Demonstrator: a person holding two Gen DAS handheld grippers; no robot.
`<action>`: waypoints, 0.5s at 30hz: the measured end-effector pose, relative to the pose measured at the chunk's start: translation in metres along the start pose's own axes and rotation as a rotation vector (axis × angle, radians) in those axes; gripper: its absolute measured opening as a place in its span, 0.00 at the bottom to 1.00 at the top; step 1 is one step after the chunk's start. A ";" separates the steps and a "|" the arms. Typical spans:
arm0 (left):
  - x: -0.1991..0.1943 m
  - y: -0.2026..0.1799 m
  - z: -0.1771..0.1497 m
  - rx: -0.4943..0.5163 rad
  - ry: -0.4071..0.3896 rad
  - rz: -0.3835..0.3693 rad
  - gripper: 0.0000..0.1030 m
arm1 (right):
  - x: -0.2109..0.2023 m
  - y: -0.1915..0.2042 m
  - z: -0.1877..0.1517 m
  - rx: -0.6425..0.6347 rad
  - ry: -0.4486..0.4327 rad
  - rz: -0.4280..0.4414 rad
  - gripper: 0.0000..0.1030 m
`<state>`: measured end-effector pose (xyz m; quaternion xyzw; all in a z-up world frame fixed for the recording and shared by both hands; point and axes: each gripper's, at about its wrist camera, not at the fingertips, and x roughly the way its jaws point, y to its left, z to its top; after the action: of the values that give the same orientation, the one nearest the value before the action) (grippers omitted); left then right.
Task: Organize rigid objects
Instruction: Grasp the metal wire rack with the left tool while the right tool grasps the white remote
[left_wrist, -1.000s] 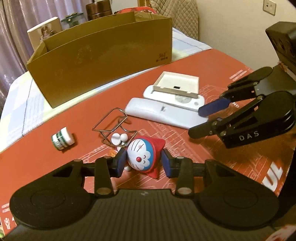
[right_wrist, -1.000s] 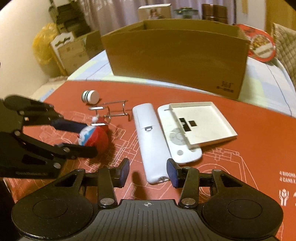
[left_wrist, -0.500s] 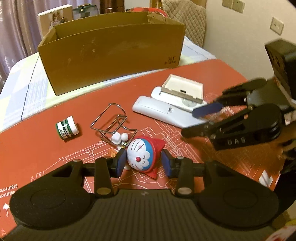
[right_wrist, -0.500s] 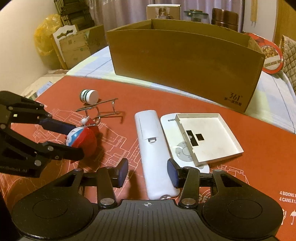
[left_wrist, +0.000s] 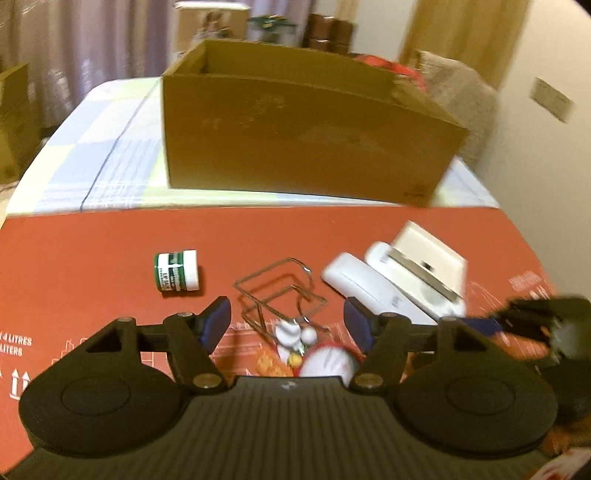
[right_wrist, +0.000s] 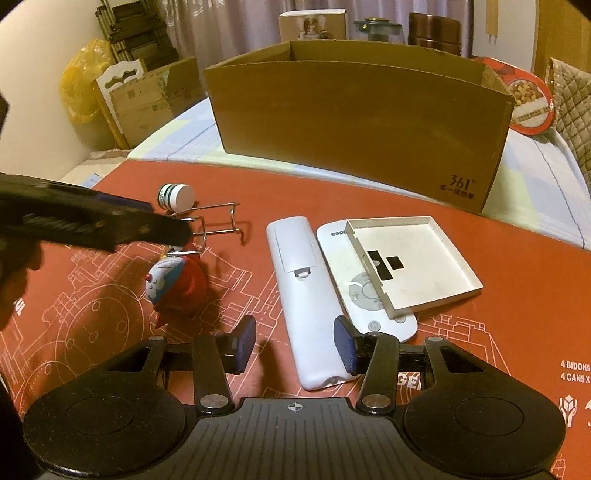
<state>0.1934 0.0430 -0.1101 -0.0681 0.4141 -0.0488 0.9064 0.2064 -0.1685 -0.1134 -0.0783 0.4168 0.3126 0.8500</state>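
Risk first: Doraemon figure (right_wrist: 173, 282) lies loose on the red surface (right_wrist: 498, 295), tipped on its side, just near of the wire rack (right_wrist: 218, 225). Left tongs (left_wrist: 286, 319) stand apart, nothing between the pads, hovering above the figure and rack. A re-grip from here could likely slip: the figure is a rounded, glossy plastic head on a red body, so flat pads may squeeze it out sideways. It could also roll into the rack, and thin bent wire snags easily on a pad tip.

Right tongs (right_wrist: 293, 343) also apart, straddling the near end of the long white remote (right_wrist: 306, 302) without clamping it. Smooth hard plastic, slim and long; gripped at the very end it would probably pivot and droop. Second remote (right_wrist: 362, 291) lies touching alongside on the right, with a shallow white tray (right_wrist: 421, 266) resting partly on it. Pulling either remote may drag or tip the tray.

Small jar (left_wrist: 176, 270), white lid and green label, lies on its side to the far left, apart from the rest; cylindrical, so it may roll if nudged.

Cardboard box (right_wrist: 354, 122), open top, matte brown walls, stands at the far side on a checked cloth, the likely drop place. Left view is blurred, so fine contact there is hard to tell.
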 end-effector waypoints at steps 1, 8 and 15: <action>0.005 -0.001 0.001 -0.008 0.001 0.012 0.61 | 0.000 0.000 0.000 0.002 -0.001 -0.001 0.43; 0.014 -0.005 -0.001 -0.005 0.004 0.033 0.39 | -0.001 -0.004 -0.003 0.018 -0.003 -0.009 0.43; -0.002 -0.001 -0.006 0.020 -0.015 0.018 0.24 | -0.002 -0.006 -0.001 0.044 -0.015 -0.006 0.43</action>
<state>0.1875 0.0421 -0.1119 -0.0555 0.4076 -0.0442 0.9104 0.2082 -0.1748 -0.1137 -0.0586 0.4171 0.3012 0.8555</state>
